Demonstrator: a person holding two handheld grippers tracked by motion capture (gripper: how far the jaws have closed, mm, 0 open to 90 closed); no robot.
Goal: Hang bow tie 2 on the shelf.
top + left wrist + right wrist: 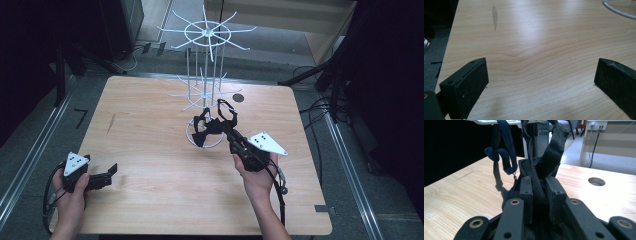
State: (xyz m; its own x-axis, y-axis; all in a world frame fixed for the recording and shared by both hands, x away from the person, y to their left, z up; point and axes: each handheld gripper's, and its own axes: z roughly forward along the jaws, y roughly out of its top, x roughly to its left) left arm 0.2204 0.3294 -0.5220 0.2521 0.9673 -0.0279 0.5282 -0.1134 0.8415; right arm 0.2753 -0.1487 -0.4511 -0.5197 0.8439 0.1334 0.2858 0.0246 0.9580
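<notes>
Black strap at white rack – table
Right gripper clamped on strap beside rack base; left gripper – jaws wide, nothing held – well left of rack.

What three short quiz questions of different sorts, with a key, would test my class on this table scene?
1. True or false: the left gripper is shut on the black garment.
2. Which gripper clamps the garment: A left, B right?
3. Fill in: the white wire rack stands at the table's ____ edge.

Key:
1. False: its jaws stand apart over bare wood.
2. B: the right gripper pinches black fabric.
3. Far.
</notes>
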